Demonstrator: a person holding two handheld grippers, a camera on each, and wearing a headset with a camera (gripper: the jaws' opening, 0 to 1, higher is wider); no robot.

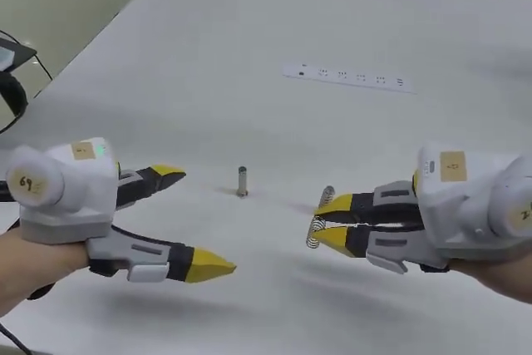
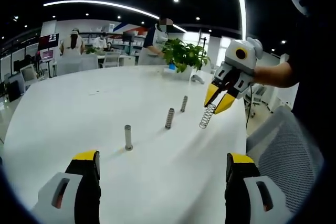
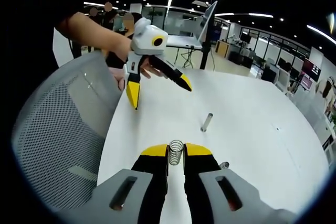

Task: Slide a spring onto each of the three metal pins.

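A bare metal pin (image 1: 242, 180) (image 2: 128, 137) (image 3: 206, 122) stands upright on the white table (image 1: 249, 81). Two more pins, each wearing a spring (image 2: 169, 118) (image 2: 184, 103), stand in line beyond it in the left gripper view. One of them (image 1: 327, 197) peeks out behind the right gripper's upper jaw. My right gripper (image 1: 320, 222) (image 2: 220, 98) (image 3: 176, 153) is shut on a loose spring (image 1: 314, 234) (image 2: 208, 116) (image 3: 176, 151), held to the right of the bare pin. My left gripper (image 1: 195, 220) (image 2: 163, 157) (image 3: 157, 90) hovers left of the pin, jaws wide open and holding nothing.
A white power strip (image 1: 345, 76) lies farther back on the table. A grey mesh chair (image 3: 58, 129) stands at the near table edge. A potted plant (image 2: 184, 53) sits at the table's far end, with people beyond it.
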